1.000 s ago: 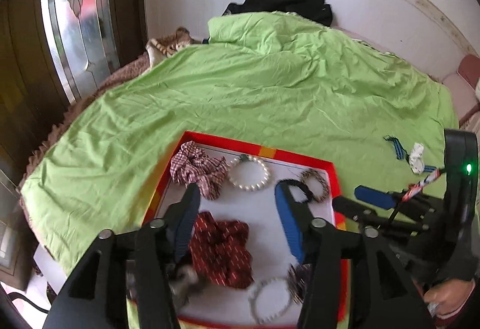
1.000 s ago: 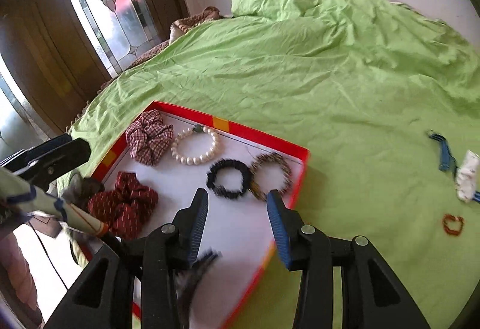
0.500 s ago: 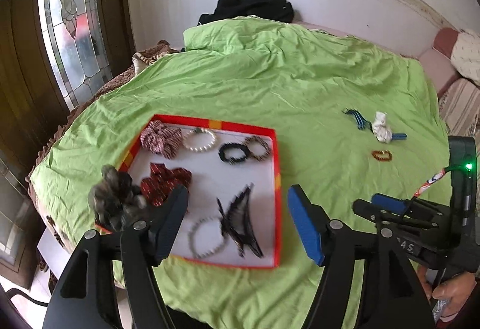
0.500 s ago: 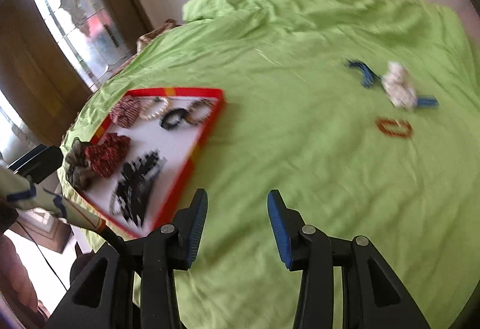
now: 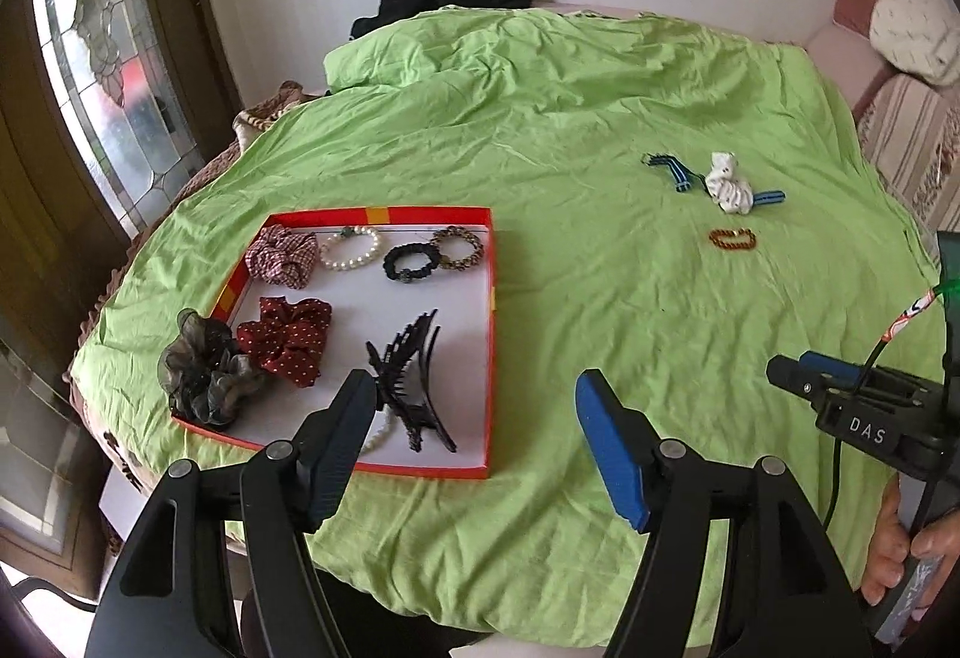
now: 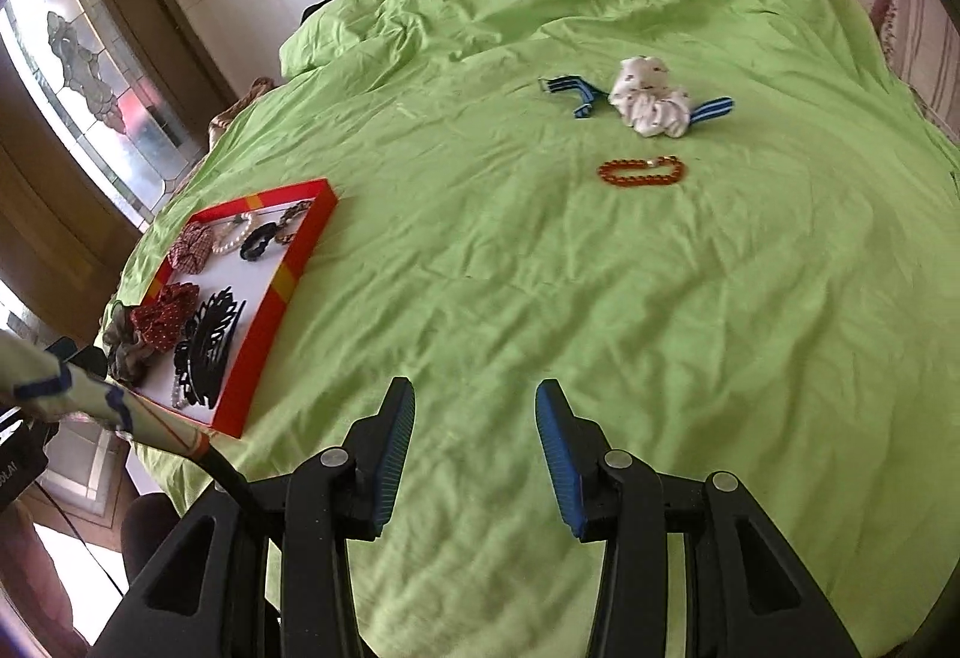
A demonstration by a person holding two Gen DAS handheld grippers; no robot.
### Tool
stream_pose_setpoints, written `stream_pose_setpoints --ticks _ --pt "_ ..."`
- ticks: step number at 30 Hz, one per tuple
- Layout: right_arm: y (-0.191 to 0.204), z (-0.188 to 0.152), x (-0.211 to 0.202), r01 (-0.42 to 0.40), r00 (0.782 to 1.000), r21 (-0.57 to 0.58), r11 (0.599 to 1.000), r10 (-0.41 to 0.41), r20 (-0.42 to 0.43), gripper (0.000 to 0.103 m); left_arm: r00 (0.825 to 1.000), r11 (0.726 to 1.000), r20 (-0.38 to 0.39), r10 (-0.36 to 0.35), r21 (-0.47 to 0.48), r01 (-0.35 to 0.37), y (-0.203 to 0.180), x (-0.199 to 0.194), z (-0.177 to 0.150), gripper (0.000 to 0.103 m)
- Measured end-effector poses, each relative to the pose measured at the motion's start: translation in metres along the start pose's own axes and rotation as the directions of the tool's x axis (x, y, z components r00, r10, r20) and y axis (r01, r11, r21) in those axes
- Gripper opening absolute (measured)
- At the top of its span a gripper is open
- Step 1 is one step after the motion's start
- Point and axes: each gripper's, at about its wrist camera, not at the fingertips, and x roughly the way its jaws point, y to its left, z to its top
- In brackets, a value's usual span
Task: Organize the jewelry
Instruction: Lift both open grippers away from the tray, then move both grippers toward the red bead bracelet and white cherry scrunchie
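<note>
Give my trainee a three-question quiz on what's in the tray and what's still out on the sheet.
1. True or false: the amber bracelet lies inside the red tray.
2. Which lies nearest the white scrunchie? A) pearl bracelet B) blue strap C) black claw clip
3. Fill in: both the left tongs and right tongs are ____ and hold nothing.

Key: 1 false; 2 B; 3 open.

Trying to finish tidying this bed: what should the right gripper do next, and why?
Probably reach forward to the orange bead bracelet. The right gripper is open and empty, and that bracelet lies loose on the green sheet, outside the red tray.
</note>
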Motion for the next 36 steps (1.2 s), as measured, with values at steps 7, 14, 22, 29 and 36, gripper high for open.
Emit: stream_pose_setpoints --ticks 7,14,22,29,36 --pt "-0.018 -0.004 0.003 0.004 1.000 0.032 0.999 -0.003 -0.007 0.046 1.000 0.999 -0.015 0.004 0.040 -0.003 -0.016 0.005 0.001 0.068" --pt "-0.038 -0.006 0.011 0.009 1.000 0.070 0.998 -0.008 -0.023 0.046 0.999 0.998 -0.050 0.000 0.066 0.003 -0.031 0.021 0.002 0.068" --pt "-0.077 -0.006 0.023 0.041 0.998 0.135 0.990 -0.035 -0.045 0.046 0.993 0.996 -0.112 -0.031 0.078 0.040 -0.050 0.050 0.000 0.068" --pt "-0.113 0.009 0.034 0.096 0.995 0.175 0.980 -0.088 -0.056 0.046 0.985 0.994 -0.154 -0.075 0.064 0.086 -0.062 0.077 -0.003 0.068" --pt "-0.138 0.082 0.043 0.126 0.991 0.168 0.978 -0.133 0.028 0.047 0.978 0.989 -0.168 -0.125 0.057 0.136 -0.072 0.098 -0.003 0.068"
